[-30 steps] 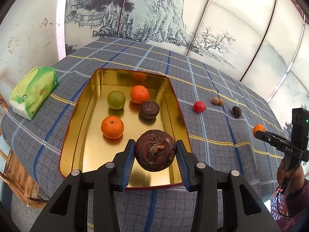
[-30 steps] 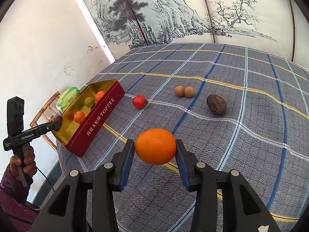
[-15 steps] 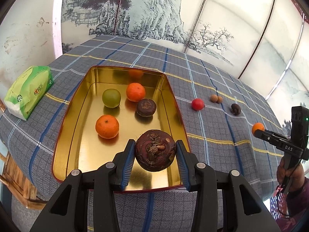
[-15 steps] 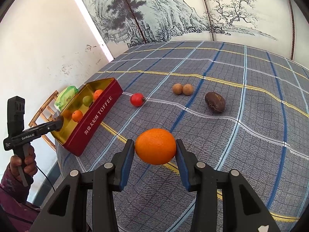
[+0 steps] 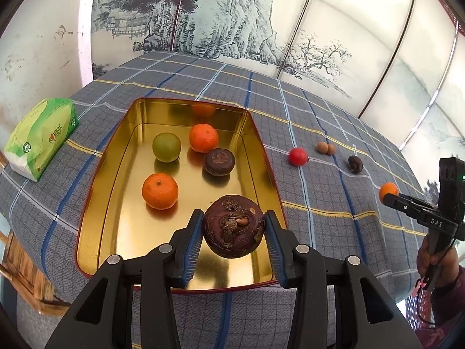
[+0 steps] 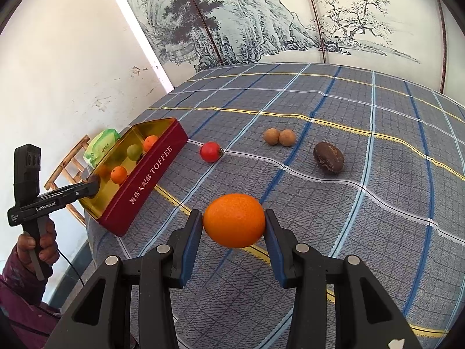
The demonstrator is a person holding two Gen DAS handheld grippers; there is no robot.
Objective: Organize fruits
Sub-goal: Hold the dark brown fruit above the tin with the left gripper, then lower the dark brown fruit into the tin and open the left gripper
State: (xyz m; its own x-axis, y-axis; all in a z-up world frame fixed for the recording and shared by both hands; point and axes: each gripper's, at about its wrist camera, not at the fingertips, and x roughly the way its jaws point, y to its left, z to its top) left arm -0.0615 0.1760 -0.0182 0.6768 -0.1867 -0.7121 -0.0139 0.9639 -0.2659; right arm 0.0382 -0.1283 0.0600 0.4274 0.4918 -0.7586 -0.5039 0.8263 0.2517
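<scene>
My left gripper [image 5: 233,229] is shut on a dark brown round fruit [image 5: 233,226] and holds it above the near end of the gold tin tray [image 5: 116,218]. The tray holds two oranges [image 5: 159,191] [image 5: 203,138], a green fruit [image 5: 166,147] and a dark brown fruit [image 5: 219,162]. My right gripper [image 6: 234,225] is shut on an orange [image 6: 234,220] above the checked cloth, right of the tray [image 6: 151,180]. On the cloth lie a red fruit [image 6: 210,151], two small tan fruits [image 6: 279,137] and a dark brown fruit [image 6: 328,157].
A green tissue pack [image 5: 40,138] lies left of the tray near the table edge. A wooden chair [image 6: 68,171] stands beyond that edge. A painted folding screen stands behind the table. The right gripper shows in the left wrist view [image 5: 389,196].
The left gripper has moved forward and down over the tray with its fruit. The right gripper has drifted slightly toward the tray with the orange.
</scene>
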